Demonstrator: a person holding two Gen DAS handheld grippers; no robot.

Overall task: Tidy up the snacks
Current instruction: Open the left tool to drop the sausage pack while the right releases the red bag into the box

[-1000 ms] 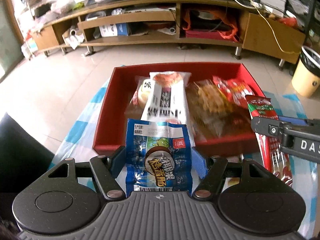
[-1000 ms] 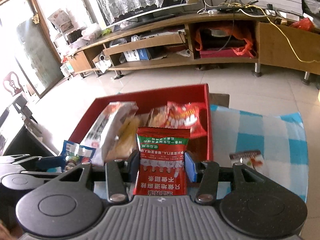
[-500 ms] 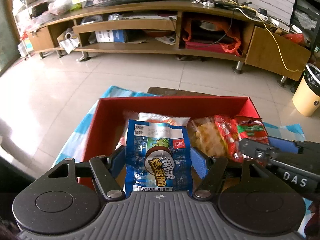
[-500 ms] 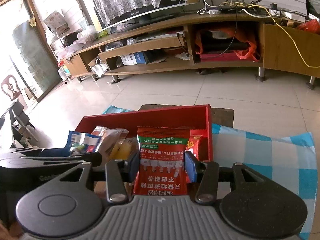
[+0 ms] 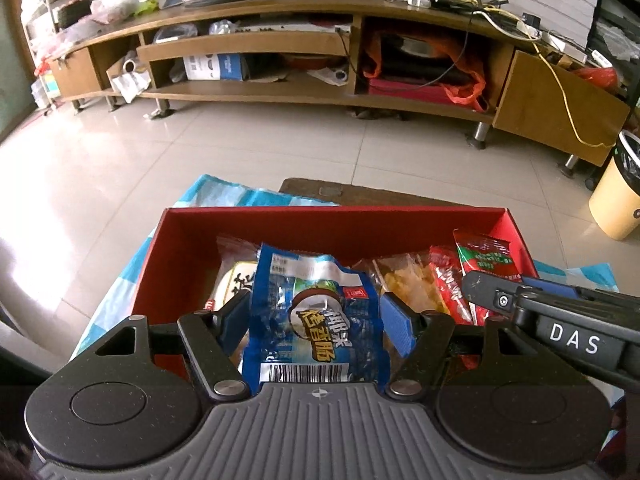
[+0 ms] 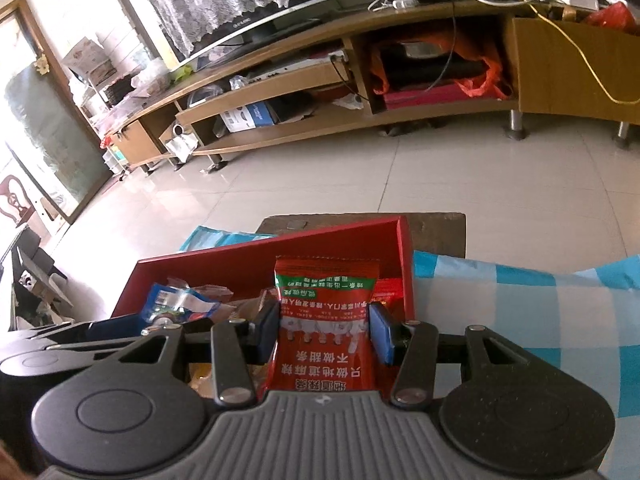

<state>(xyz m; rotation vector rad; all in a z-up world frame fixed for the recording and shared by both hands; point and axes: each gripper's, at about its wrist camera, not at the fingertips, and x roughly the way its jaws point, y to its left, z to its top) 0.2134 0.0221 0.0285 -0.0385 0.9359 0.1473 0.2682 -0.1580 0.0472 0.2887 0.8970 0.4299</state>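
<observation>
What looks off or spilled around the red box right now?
Nothing spilled or damaged. The snacks in the red box lie in a loose, overlapping jumble. The left gripper holds a blue packet; the right gripper holds a red packet, its print upside down to the camera.

Daylight floods in from the left of both frames, blowing out the glossy pale floor tiles (image 5: 60, 240) into white glare at left. The long wooden TV cabinet (image 5: 280, 40) bows from fisheye distortion, and the corners darken. The cabinet's compartments sit in shadow. Focus is sharp, with little blur.
</observation>
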